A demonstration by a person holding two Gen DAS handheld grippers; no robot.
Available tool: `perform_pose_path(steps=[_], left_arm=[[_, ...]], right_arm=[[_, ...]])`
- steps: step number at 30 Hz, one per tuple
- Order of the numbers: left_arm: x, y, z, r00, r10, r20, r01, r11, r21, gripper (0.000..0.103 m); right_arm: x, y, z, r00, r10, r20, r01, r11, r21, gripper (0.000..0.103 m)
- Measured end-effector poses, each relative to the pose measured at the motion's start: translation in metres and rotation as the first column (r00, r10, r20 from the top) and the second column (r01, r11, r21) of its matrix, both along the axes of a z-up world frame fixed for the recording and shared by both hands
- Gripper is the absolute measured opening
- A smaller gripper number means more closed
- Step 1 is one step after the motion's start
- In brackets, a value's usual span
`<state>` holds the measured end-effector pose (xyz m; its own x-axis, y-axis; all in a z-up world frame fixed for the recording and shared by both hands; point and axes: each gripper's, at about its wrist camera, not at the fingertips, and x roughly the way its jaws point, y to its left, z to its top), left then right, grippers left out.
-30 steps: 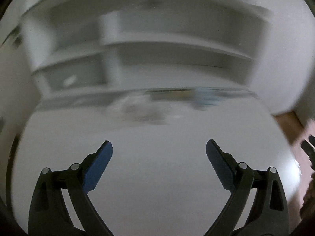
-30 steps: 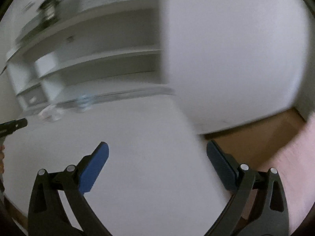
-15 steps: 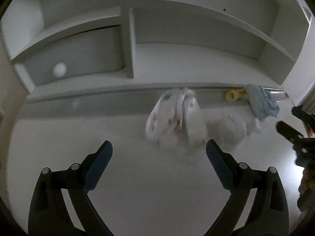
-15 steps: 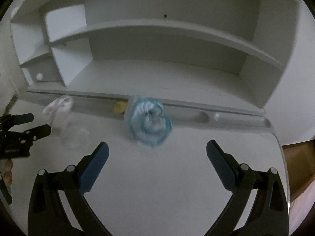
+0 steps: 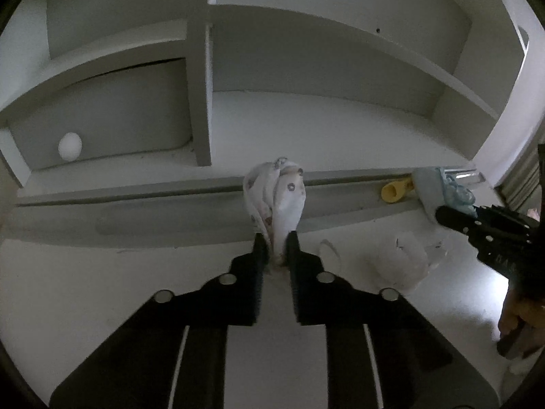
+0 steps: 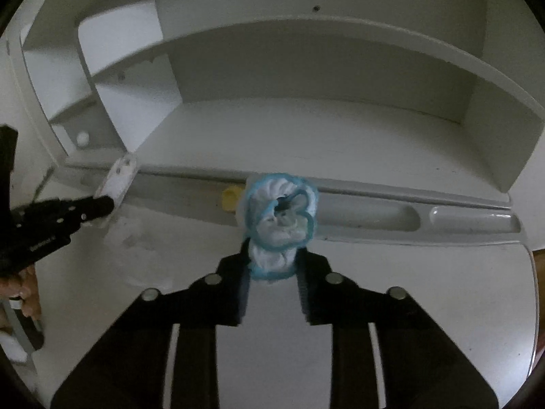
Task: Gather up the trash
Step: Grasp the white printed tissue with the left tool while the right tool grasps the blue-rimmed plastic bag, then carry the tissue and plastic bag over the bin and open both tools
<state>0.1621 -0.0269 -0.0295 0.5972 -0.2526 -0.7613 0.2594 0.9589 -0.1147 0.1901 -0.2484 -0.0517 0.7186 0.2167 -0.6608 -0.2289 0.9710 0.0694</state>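
White shelving backs a white table point(image 5: 102, 306) with a pen groove along its rear edge. Left to right: left gripper point(image 5: 275, 245), jaws clamped on a crumpled printed white wrapper point(image 5: 276, 194) standing at the groove; a clear plastic scrap point(image 5: 402, 262) loose on the table; a yellow cap point(image 5: 395, 191) in the groove; right gripper point(image 6: 272, 266), jaws closing on a blue-edged white wad point(image 6: 281, 211) already pinched between them. Best practice is probably to lift both straight up, grips firm. Both grippers angle downward toward the shelves.

yellow cup point(image 5: 395, 191) half hidden, hand point(image 5: 517, 320) cut off
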Motion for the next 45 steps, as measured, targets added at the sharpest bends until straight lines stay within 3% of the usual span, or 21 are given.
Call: perform_pose_path(steps=[4,7,18,26,30,35,38,40,43,45], left_arm=[[-0.008,0.006,0.007,0.998,0.02,0.06,-0.02,1.0,0.0,0.01],[-0.01,0.007,0.006,0.998,0.034,0.061,-0.034,0.999,-0.001,0.01],[-0.002,-0.002,0.002,0.999,0.03,0.04,-0.031,1.0,0.007,0.01],[-0.001,0.015,0.022,0.995,0.052,0.082,-0.049,0.998,-0.042,0.008],[-0.026,-0.002,0.047,0.992,0.014,0.125,-0.006,0.998,-0.062,0.008],[-0.081,-0.063,0.076,0.976,-0.13,0.176,0.144,0.987,-0.069,0.008],[-0.12,-0.123,0.082,0.946,-0.265,0.186,0.285,0.955,-0.088,0.008],[-0.148,-0.172,0.082,0.91,-0.377,0.172,0.398,0.912,-0.105,0.008],[-0.201,-0.247,0.071,0.823,-0.551,0.134,0.566,0.815,-0.123,0.008],[-0.237,-0.296,0.058,0.752,-0.651,0.101,0.659,0.74,-0.137,0.008]], right_arm=[[-0.005,-0.011,0.009,0.998,-0.04,0.056,0.038,0.999,0.025,0.021],[-0.011,-0.019,0.015,0.995,-0.062,0.081,0.059,0.998,0.039,0.021],[0.001,-0.002,0.003,1.0,-0.015,0.025,0.014,0.999,0.032,0.021],[0.0,-0.007,0.008,0.999,-0.028,0.031,0.027,0.998,0.052,0.021],[-0.03,-0.022,0.028,0.998,-0.023,0.063,0.014,0.99,0.138,0.021],[-0.101,-0.072,0.053,0.99,-0.094,0.108,0.072,0.978,0.197,0.021],[-0.16,-0.114,0.061,0.977,-0.174,0.125,0.144,0.965,0.221,0.021],[-0.197,-0.141,0.062,0.965,-0.235,0.118,0.203,0.951,0.232,0.019],[-0.271,-0.2,0.047,0.922,-0.383,0.061,0.355,0.896,0.268,0.018],[-0.31,-0.234,0.031,0.884,-0.468,0.008,0.447,0.849,0.284,0.018]])
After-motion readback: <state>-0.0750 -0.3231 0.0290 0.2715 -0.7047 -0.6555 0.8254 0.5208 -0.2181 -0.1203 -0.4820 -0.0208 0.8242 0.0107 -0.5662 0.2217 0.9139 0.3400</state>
